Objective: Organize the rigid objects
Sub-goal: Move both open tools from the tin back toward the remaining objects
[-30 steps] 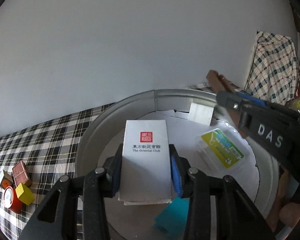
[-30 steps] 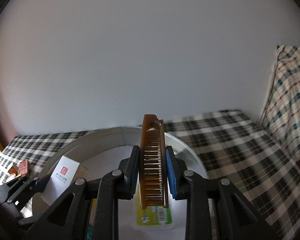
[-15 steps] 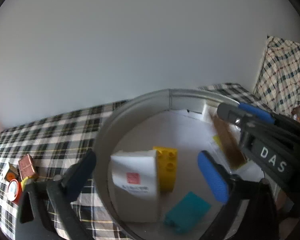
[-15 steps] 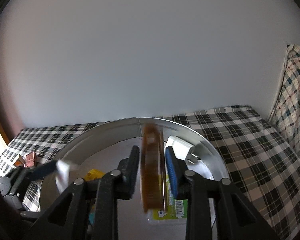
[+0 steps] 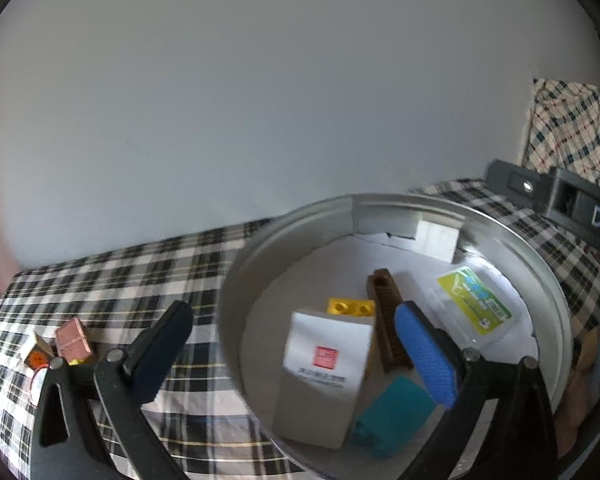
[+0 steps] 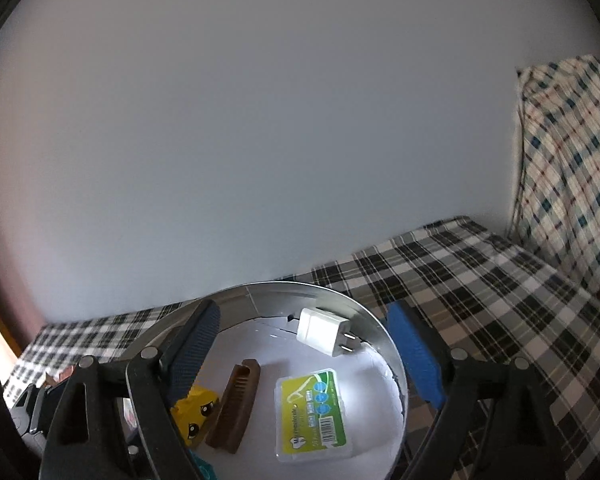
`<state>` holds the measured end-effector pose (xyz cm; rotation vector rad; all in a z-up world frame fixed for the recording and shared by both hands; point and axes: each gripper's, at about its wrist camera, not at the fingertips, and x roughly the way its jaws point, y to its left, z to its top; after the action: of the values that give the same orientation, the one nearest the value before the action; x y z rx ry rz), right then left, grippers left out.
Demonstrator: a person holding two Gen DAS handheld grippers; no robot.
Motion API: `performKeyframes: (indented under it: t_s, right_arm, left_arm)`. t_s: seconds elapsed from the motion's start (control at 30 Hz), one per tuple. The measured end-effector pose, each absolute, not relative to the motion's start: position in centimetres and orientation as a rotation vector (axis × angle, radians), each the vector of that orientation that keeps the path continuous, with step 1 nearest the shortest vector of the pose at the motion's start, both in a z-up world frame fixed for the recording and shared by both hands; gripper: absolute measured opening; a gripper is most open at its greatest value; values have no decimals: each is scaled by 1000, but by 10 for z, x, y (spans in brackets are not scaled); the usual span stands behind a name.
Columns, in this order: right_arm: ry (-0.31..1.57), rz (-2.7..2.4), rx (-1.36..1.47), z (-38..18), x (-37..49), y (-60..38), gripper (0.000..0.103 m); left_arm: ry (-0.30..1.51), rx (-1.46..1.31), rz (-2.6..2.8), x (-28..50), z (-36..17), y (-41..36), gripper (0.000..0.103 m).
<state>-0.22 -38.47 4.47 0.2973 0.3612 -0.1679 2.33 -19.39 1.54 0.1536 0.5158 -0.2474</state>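
Observation:
A round metal tin [image 5: 236, 280] holds a white box with a red seal [image 5: 324, 368], a brown comb [image 5: 388, 320], a yellow brick [image 5: 350, 307], a teal block [image 5: 396, 412], a clear floss box with a green label [image 5: 474, 304] and a white charger [image 5: 436, 240]. My left gripper [image 5: 292, 316] hangs open and wide over the tin, above the white box, touching nothing. My right gripper [image 6: 302, 316] is opening, with nothing between its pads. Below it the comb [image 6: 236, 408] lies flat between the yellow brick [image 6: 196, 412] and the floss box [image 6: 314, 412].
A black-and-white checked cloth [image 5: 132, 280] covers the table. At its left end sit a small brown cube [image 5: 74, 340] and an orange-and-white box [image 5: 36, 354]. A checked fabric [image 6: 564, 168] hangs at the right, and a plain wall stands close behind the tin.
The left gripper opened and the white box dropped into the tin, beside the yellow brick. The right gripper opened and the comb fell flat into the tin.

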Motion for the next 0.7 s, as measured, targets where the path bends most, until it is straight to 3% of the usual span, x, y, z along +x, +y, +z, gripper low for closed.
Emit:
performKeyframes:
  t_s: [0.33, 0.7]
  right_arm:
    - [194, -270, 245, 48, -24, -384, 87]
    - [40, -358, 110, 50, -49, -351, 93]
  left_arm:
    - [384, 157, -124, 18, 21, -165, 102]
    - [368, 157, -117, 14, 17, -146, 102]
